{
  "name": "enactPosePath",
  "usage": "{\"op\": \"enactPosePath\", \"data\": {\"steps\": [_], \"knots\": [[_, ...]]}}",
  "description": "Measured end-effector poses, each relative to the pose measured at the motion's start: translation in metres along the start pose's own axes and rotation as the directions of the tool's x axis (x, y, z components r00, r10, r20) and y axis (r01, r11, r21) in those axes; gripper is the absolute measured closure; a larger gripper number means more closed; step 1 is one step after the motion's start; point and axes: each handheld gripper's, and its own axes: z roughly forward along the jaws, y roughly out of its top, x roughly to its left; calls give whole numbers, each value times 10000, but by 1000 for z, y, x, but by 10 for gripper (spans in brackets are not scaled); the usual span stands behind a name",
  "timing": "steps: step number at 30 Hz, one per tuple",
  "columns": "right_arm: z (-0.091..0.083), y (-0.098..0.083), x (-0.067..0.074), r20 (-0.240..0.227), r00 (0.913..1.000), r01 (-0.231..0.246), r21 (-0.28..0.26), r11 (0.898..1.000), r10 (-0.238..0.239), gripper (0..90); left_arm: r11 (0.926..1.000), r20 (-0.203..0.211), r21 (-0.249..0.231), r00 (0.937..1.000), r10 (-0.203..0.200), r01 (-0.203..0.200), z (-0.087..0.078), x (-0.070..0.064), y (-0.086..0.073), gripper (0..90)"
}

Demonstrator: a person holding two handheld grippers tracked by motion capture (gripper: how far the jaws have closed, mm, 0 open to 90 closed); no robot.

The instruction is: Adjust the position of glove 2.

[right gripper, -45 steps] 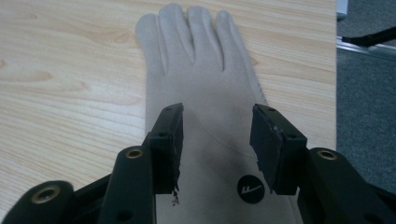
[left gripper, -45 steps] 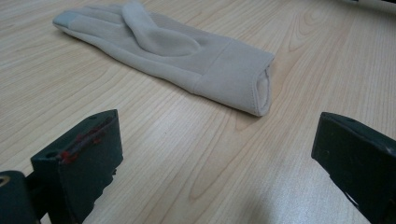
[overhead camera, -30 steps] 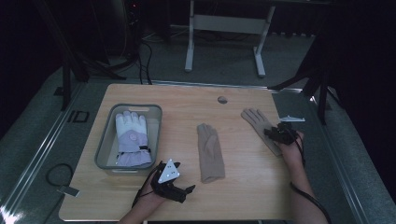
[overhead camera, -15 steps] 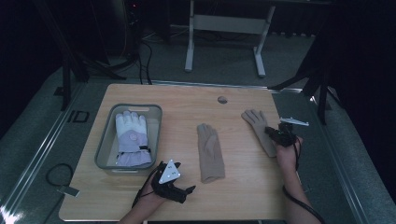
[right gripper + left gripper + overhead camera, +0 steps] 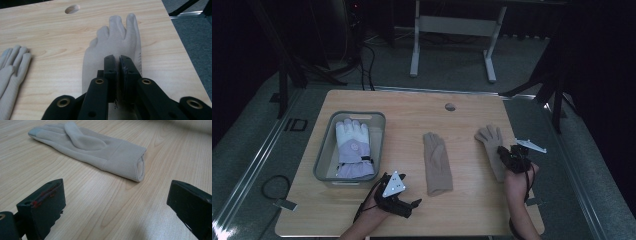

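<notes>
Right gripper (image 5: pixel 120 60): I'm keeping its jaws pressed together over the beige glove on the right (image 5: pixel 112 47), and they're sitting on its cuff end. I can't tell whether any fabric is pinched between them. That glove is lying flat, fingers pointing away toward the far edge, near the table's right side; in the high view the right gripper (image 5: pixel 507 155) is overlapping its near end.

Left gripper (image 5: pixel 115 202): I'm holding its jaws spread wide with only bare wood between them, and they're touching nothing. Just ahead of them the middle beige glove (image 5: pixel 90 147) is lying flat, open cuff facing the jaws, thumb folded across the palm, one fingertip grey. In the high view the left gripper (image 5: pixel 409 204) is resting at the near edge, a bit left of this glove (image 5: pixel 436 164).

Farther out, the two beige gloves are lying apart and roughly parallel on the wooden table (image 5: pixel 412 107). A grey plastic bin (image 5: pixel 323 150) is sitting on the left part of the table, holding a white and lavender ski glove (image 5: pixel 353 149), fingers pointing away. A round cable hole (image 5: pixel 450 106) is showing near the far edge.
</notes>
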Motion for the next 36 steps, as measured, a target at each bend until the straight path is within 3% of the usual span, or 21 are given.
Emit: {"op": "enactPosePath", "data": {"steps": [3,14,16,18,20,25,27,31,32,34,36], "knots": [[-8,-7,5,121,9997,204,-56,9998,-203,844,9999,6,-10,9999,111,-111,-1,-1,0,19],[-11,-45,8,113,9995,-284,376,9989,280,821,9999,-17,-62,9999,101,-101,-1,-1,1,19],[-7,-51,9,44,9999,-149,746,9971,147,795,9999,-6,-60,9999,101,-101,-1,-1,1,19],[-1,-56,10,-106,9999,99,1132,9935,-88,705,9999,7,-53,10000,90,-90,-1,-1,1,19],[2,-59,10,-283,9995,195,1146,9932,-163,636,10000,12,-52,10000,70,-70,-1,-1,1,19],[-2,-52,7,-413,9988,302,1124,9932,-257,622,9999,33,-42,10000,93,-93,-1,-1,1,19],[-6,-46,2,-673,9973,359,1005,9943,-292,601,9999,89,-61,9999,104,-104,-1,-1,1,20],[-9,-35,-14,-637,9974,405,914,9950,-348,600,10000,146,-53,9999,72,-71,-1,0,0,20],[-8,-34,-17,-872,9957,401,985,9943,-316,598,10000,159,-60,9999,53,-52,-1,0,0,20],[-6,-33,-22,-1371,9888,727,1035,9920,-582,587,10000,174,-31,9998,57,-57,-1,0,0,20],[-2,-33,-22,-1796,9745,1585,1260,9793,-1346,584,10000,169,14,9998,63,-64,0,0,0,20]]}}
